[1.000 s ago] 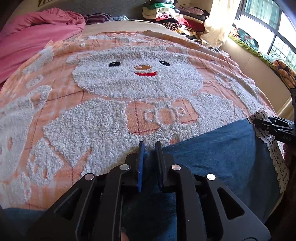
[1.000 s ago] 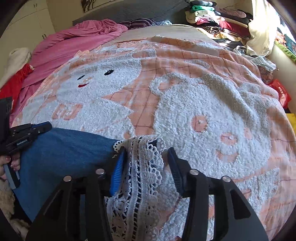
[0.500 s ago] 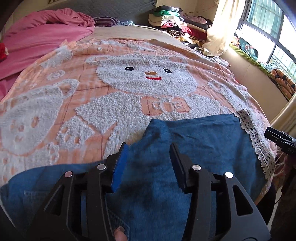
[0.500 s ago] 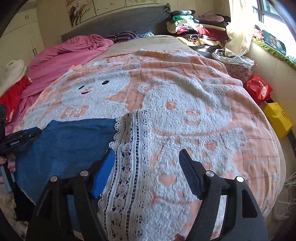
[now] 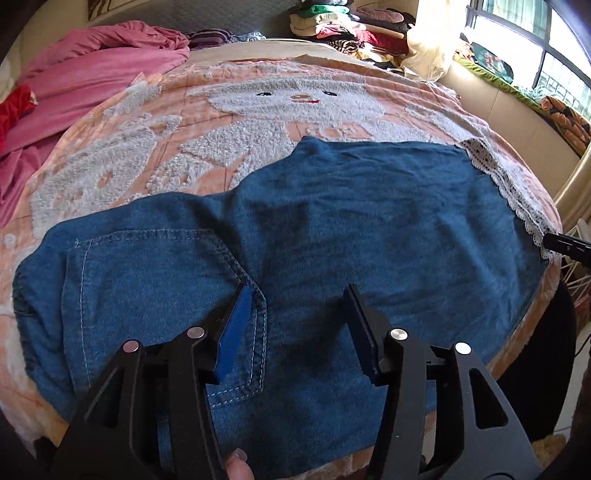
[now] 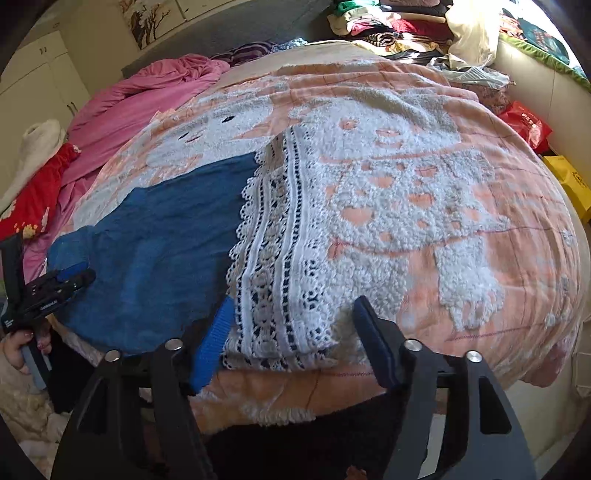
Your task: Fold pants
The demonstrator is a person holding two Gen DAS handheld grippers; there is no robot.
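Observation:
Blue denim pants (image 5: 332, 221) lie flat across the near part of the bed, back pocket (image 5: 155, 280) to the left and white lace hem (image 5: 498, 177) to the right. My left gripper (image 5: 297, 291) hovers over the denim beside the pocket; its jaws are opening and hold nothing. In the right wrist view the lace hem (image 6: 280, 236) ends at the bed's near edge. My right gripper (image 6: 293, 302) stands just in front of it, jaws closing; the lace shows between the fingers but the pads do not press on it. The left gripper (image 6: 74, 277) shows at the denim's left edge.
A peach blanket with white bears (image 6: 424, 184) covers the bed. A pink duvet (image 5: 92, 74) is bunched at the far left and a pile of folded clothes (image 5: 332, 22) sits at the head. A red bag (image 6: 528, 125) and a yellow bag (image 6: 569, 181) lie on the floor to the right.
The left gripper opened off the denim and both grippers drew back toward the bed's near edge. The right jaws widened off the lace, then narrowed. More of the pants shows now.

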